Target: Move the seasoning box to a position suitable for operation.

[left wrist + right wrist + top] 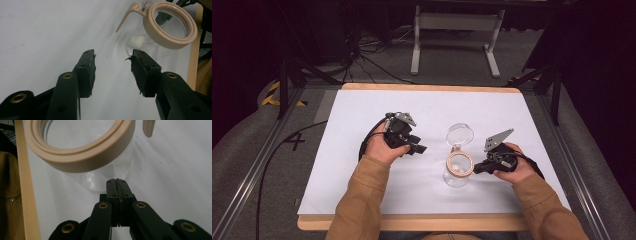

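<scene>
Open jar standing between our two tools on the white surface.

From above, the jar point(458, 170) stood upright, lid point(460, 134) flipped back, likely so its mouth stayed reachable. Along our left tool point(113, 65), the jaws stood wide apart with nothing between them, aimed at the jar. Along our right tool point(116, 182), the jaws were pressed together, empty, their tips just beside the glass wall, perhaps steadying it.

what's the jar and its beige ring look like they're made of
Clear round jar: glass or clear hard plastic, glossy; the white table covering and a white lump inside show through its wall. Beige ring around its mouth: looks like matte moulded plastic or silicone, smooth with stepped ridges.
</scene>
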The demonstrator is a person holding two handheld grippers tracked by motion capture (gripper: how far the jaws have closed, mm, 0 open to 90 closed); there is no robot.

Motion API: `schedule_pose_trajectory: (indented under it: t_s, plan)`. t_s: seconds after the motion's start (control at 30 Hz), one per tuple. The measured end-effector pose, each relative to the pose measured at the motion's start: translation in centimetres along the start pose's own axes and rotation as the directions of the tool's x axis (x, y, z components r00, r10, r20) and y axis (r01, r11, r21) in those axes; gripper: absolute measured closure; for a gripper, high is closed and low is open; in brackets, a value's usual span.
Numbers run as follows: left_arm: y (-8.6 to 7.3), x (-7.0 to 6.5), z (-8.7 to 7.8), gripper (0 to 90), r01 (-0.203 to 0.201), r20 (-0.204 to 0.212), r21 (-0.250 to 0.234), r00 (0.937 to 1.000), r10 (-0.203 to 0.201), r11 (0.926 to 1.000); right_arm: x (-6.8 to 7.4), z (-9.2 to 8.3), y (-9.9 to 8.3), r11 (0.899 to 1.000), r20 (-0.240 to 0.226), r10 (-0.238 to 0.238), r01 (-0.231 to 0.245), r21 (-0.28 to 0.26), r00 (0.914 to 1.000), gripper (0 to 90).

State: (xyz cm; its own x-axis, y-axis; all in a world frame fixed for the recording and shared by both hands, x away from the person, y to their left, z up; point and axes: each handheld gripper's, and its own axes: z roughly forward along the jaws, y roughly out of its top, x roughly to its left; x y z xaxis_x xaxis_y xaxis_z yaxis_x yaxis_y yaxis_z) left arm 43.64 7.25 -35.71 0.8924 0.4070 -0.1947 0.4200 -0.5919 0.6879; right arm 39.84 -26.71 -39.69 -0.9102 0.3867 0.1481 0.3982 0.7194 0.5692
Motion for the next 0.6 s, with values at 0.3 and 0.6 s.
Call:
schedule_pose_trajectory:
  t_s: [0.3,0.6]
  plan:
    - [0.00,-0.06,-0.01,54.9,0.000,0.004,-0.001,1.0000,0.000,1.0000,0.60,0.55,0.27,1.000,-0.022,-0.020,0.021,0.019,0.9995,89.5]
    - [0.00,0.01,-0.11,57.2,0.008,0.012,-0.004,0.9999,-0.008,1.0000,0.54,0.27,0.28,1.000,-0.026,-0.014,0.015,0.005,0.9996,89.5]
